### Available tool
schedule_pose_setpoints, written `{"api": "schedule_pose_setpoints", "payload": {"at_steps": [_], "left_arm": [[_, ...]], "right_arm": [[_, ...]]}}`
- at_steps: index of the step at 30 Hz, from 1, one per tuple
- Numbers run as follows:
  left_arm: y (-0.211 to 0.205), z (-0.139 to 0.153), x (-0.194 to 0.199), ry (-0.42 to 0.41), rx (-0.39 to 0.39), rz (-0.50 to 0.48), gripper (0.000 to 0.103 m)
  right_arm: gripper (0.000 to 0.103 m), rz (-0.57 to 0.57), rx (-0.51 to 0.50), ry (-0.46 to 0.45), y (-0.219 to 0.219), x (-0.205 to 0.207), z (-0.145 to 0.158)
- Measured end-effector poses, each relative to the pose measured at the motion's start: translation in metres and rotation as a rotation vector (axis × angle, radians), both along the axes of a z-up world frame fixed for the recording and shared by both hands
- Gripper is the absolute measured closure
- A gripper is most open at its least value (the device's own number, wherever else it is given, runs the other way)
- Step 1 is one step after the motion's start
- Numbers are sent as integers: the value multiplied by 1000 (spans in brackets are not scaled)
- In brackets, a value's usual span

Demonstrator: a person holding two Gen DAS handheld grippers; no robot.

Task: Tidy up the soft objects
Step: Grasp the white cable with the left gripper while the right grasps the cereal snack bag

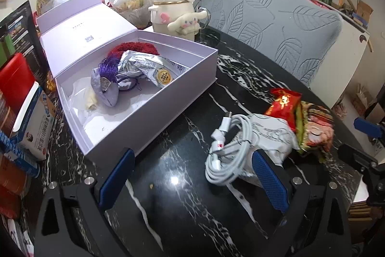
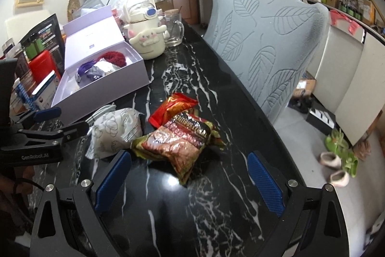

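On the black marble table (image 1: pixel 182 136), toward its left edge, stands the open lilac box (image 1: pixel 149 110), already holding a red fuzzy piece (image 1: pixel 137 48), a silver foil packet (image 1: pixel 146 66) and a purple sachet (image 1: pixel 105 86). Near the middle of the table, well apart from the box, lies what is left to sort: a coiled white cable (image 1: pixel 226 151) resting against a white patterned pouch (image 1: pixel 272 136), and just beyond them a red packet (image 2: pixel 172 107) and a snack bag (image 2: pixel 182 139) overlapping each other.

The left gripper (image 1: pixel 192 175) hangs low over the bare marble with its jaws spread wide and nothing between them; its right pad sits just beside the cable. The right gripper (image 2: pixel 187 175) is likewise spread and empty, the snack bag's near corner reaching in between its pads.

My reading is that the task is part done and a fresh pickup is being lined up (probably the cable or the pouch for the left, the snack bag for the right). The snack bag's long axis runs from the right gripper away toward the far left, its near corner pointing at the camera, so a grasp should close across its narrow width. The cable's coil runs lengthwise from near to far; it would need pinching across the bundled middle, lest loops spill.
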State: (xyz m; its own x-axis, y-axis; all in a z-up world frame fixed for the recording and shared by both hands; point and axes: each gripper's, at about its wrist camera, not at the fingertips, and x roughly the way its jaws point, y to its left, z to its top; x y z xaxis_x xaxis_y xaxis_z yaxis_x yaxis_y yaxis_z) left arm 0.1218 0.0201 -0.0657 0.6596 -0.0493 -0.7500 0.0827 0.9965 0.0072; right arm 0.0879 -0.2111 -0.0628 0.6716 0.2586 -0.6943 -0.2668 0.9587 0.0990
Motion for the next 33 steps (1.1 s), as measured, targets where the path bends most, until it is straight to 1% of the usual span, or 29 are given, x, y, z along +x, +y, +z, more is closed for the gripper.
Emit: {"api": "schedule_pose_setpoints", "payload": {"at_steps": [8,11,15,19,21,23,24,26,27,29,30,32,33], "left_arm": [[14,-4,13,5,9,48,3],[17,-3,15,8,-9,46,3],[15,-5,15,6,9,39,3],[13,-6,13,1,-26,-3,4],[11,-6,12,0,-43,-21,10],[8,-7,11,5,-71,-41,22],[7,-8,11,7,-82,-49,25],[5,-8,10,8,-104,-65,34],[4,-8,9,7,-110,-69,36],[2,-8,7,2,-121,-85,48],[0,-8,6,1,-123,-93,51],[-5,-6,3,0,-114,-116,64],[-7,-6,2,-1,-111,-123,67]], "right_arm": [[5,-2,7,5,3,16,-2],[5,-3,16,7,2,20,-2],[5,-3,15,11,3,25,-4],[5,-2,17,12,3,28,-5],[5,-1,26,18,2,30,-7],[6,1,42,29,1,33,-9],[6,2,51,37,1,35,-10],[7,4,71,49,2,37,-12],[7,4,85,55,2,38,-13],[12,4,111,65,3,42,-15],[14,0,114,70,3,44,-15],[25,-8,109,86,5,48,-19],[26,-14,102,94,5,50,-21]]}}
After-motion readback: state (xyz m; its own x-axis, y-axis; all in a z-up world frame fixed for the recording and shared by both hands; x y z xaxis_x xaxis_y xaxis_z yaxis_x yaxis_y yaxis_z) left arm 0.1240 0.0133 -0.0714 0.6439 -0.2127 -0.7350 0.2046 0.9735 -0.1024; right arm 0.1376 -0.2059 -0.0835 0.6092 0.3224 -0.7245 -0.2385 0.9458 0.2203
